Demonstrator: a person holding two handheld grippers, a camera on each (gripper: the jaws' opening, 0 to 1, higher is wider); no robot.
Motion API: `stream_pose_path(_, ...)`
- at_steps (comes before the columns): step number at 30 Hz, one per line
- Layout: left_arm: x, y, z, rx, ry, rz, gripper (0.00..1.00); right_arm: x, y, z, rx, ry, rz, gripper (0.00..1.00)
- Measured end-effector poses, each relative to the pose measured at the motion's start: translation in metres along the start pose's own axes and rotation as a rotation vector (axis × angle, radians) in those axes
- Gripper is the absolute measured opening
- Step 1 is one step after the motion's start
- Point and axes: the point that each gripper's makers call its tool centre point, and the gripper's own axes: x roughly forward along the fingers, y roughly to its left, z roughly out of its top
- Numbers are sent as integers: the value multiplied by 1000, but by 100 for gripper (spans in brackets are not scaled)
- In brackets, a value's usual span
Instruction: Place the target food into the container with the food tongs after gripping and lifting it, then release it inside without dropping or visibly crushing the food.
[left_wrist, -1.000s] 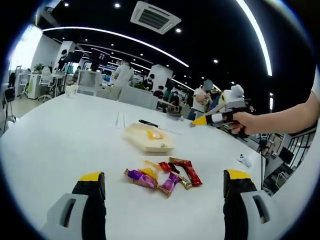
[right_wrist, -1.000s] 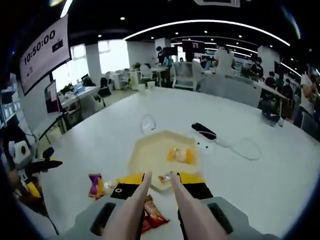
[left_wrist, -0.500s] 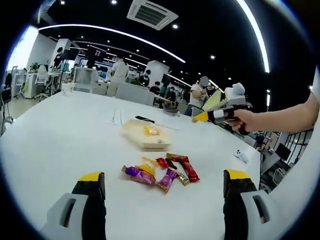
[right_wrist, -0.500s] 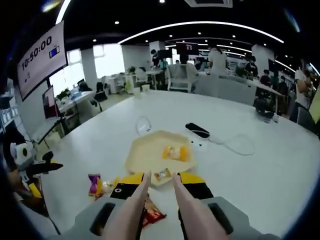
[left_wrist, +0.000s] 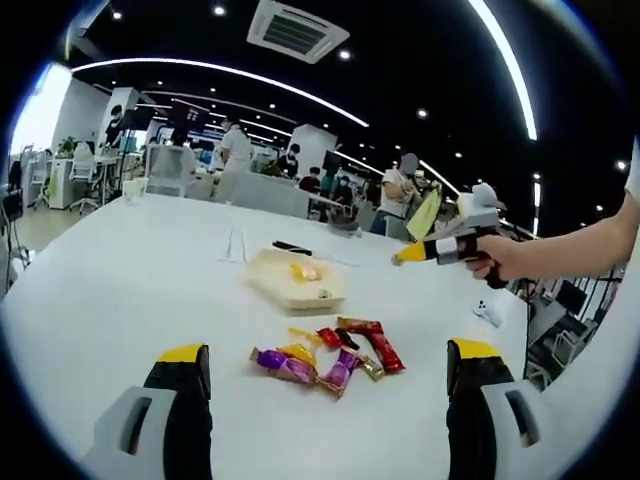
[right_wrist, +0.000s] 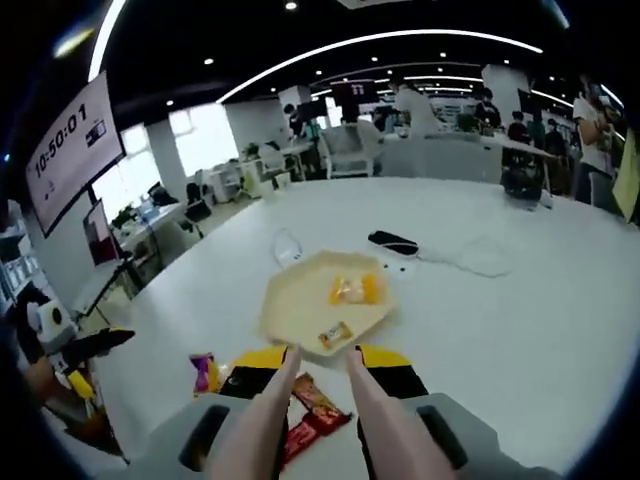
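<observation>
— What is seen in the left gripper view?

— The left gripper (left_wrist: 325, 372) is held above the white table (left_wrist: 120, 270) with its yellow-tipped jaws set wide apart and nothing between them. A cluster of wrapped candies (left_wrist: 330, 352) in purple, yellow and red wrappers lies on the table ahead of the jaws. Beyond it, further toward the far edge, a pale hexagonal tray (left_wrist: 295, 281) is set down, with a yellow piece and a small wrapped piece inside. The right gripper (left_wrist: 440, 247) is held by a hand (left_wrist: 505, 257) over the table's right side, well apart from the tray. No print on the wrappers can be made out.

— And in the right gripper view?

— The food tongs (right_wrist: 318, 415) are carried by the right gripper (right_wrist: 318, 362); the two pale arms of the tongs run forward between the yellow-tipped jaws, with a narrow gap between their tips and nothing in that gap. The jaws are closed against the tongs. The tray (right_wrist: 290, 300) lies just past the tips; yellow candies (right_wrist: 355, 290) rest near its middle and one small wrapped candy (right_wrist: 333, 335) lies near its closest rim. Red-wrapped candies (right_wrist: 312, 410) are seen on the table beneath the tongs, and a purple-and-yellow one (right_wrist: 206, 372) lies to their left. A black device (right_wrist: 393, 242) with a white cable (right_wrist: 480, 262) rests beyond the tray. On the wall screen (right_wrist: 68, 150) digits are shown — apparently "10:50:01".
</observation>
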Motion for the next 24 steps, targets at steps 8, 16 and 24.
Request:
stream_pose_path(8,-1,-8,-4,51,9,-12,99,-5,5,-17,-1,28,2,25)
stream_pose_path(16,-1,-16,-11,54,20,-24,99,-3,8,-45,12,62,0,24)
stream_pose_path(24,1,-21,-13,42,18,-28,99,-1,10,-51,-3,73,-1,24)
